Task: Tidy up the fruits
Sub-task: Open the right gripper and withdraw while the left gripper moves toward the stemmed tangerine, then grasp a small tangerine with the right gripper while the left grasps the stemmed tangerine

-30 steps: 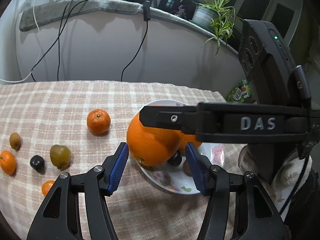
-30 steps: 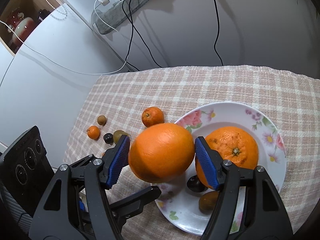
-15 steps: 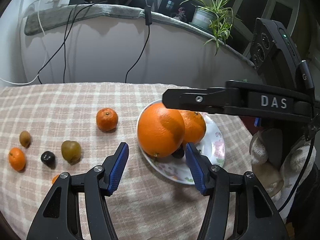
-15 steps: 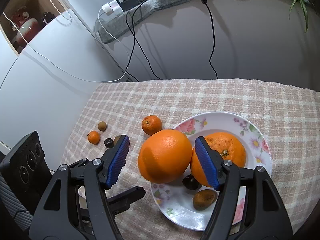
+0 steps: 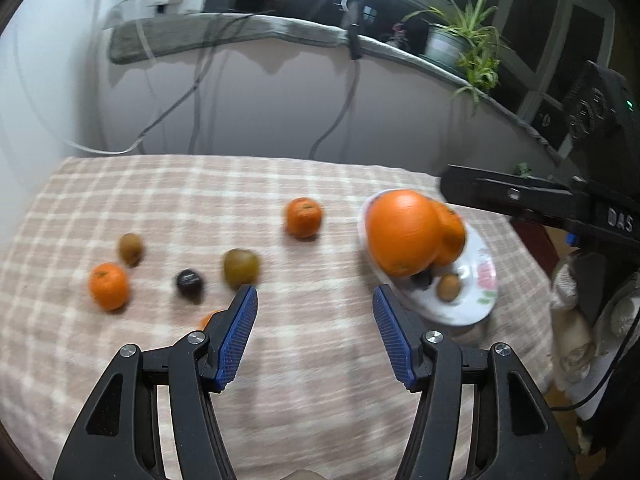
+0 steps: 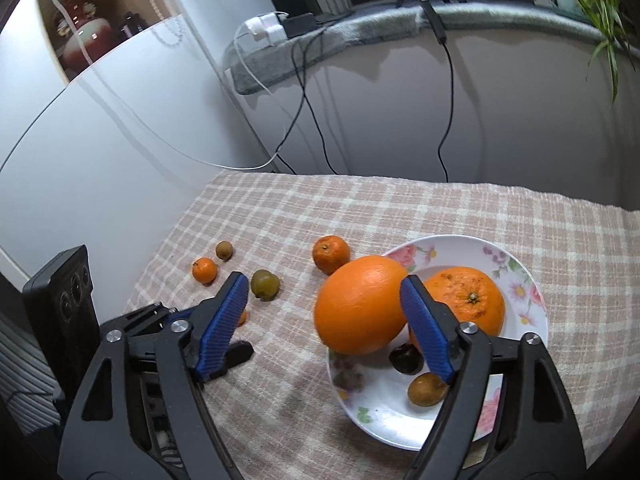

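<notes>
A large orange (image 6: pixel 360 304) rests on the left rim of the flowered plate (image 6: pixel 532 280), beside a second orange (image 6: pixel 464 300), a dark fruit (image 6: pixel 404 360) and a brown one (image 6: pixel 426 390). My right gripper (image 6: pixel 324 286) is opening around the large orange, and its pads do not press on it. Loose on the checked cloth lie a mandarin (image 5: pixel 303 217), a greenish fruit (image 5: pixel 241 267), a dark plum (image 5: pixel 189 283), another mandarin (image 5: pixel 108 286) and a small brown fruit (image 5: pixel 130 248). My left gripper (image 5: pixel 316 320) is opening with nothing between its jaws, near the greenish fruit.
A tiny orange fruit (image 5: pixel 210 317) peeks out behind the left finger. Cables (image 6: pixel 448 120) hang down the wall from a ledge holding a power strip (image 6: pixel 266 26) and a potted plant (image 5: pixel 460 46). The plate sits near the table's right edge (image 5: pixel 532 248).
The right gripper has let go of the large orange, which now lies on the plate, and its jaws have spread and drawn back. The left gripper has swung left toward the loose fruits.
</notes>
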Demonstrator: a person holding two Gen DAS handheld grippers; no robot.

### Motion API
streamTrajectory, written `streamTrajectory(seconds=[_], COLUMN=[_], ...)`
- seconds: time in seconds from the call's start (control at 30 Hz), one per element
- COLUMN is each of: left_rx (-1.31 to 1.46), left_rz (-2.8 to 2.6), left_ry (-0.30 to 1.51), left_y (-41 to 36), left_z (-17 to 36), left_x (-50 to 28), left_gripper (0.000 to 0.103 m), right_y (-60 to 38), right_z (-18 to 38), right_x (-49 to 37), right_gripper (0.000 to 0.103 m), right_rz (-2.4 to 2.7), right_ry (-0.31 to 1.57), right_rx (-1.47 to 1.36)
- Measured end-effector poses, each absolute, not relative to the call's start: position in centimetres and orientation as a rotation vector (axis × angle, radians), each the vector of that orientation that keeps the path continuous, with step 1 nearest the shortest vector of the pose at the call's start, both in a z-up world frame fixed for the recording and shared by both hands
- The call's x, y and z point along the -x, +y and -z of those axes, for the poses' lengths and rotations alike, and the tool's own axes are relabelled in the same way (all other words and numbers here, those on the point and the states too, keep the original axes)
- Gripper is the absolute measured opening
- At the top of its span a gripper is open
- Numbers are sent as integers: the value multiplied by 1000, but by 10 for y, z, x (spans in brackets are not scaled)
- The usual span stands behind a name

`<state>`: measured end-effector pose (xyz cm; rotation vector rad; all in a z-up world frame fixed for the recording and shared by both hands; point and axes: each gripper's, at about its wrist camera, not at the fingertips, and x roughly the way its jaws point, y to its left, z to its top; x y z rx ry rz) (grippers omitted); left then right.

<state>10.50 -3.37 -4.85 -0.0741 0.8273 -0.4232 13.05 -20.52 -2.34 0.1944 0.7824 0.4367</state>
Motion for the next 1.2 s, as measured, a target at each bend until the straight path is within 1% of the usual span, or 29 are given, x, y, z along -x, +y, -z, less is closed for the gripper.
streamTrajectory(seconds=[0.3, 0.67, 0.93, 0.97, 1.07, 1.2], left_rx=[57, 79, 106, 105, 103, 94], left_rz=[319, 233, 199, 191, 185, 185], left_ry=[815, 845, 859, 867, 881, 895], left_y=[15, 61, 83, 84, 88, 88], left_z=[53, 70, 75, 77, 82, 87], left_x=[-94, -94, -115, -119, -130, -138], left_gripper=[60, 59, 46, 43, 39, 37], right_y=[-162, -106, -78, -74, -66, -58], right_z=[32, 61, 80, 83, 91, 99], right_x=[-109, -101, -108, -110, -118, -124], right_gripper=[84, 84, 84, 80, 69, 61], right_rz=[-502, -571, -618, -621, -626, -633], right_ry=[733, 784, 826, 831, 856, 876], right_rx=[-59, 71, 88, 90, 90, 108])
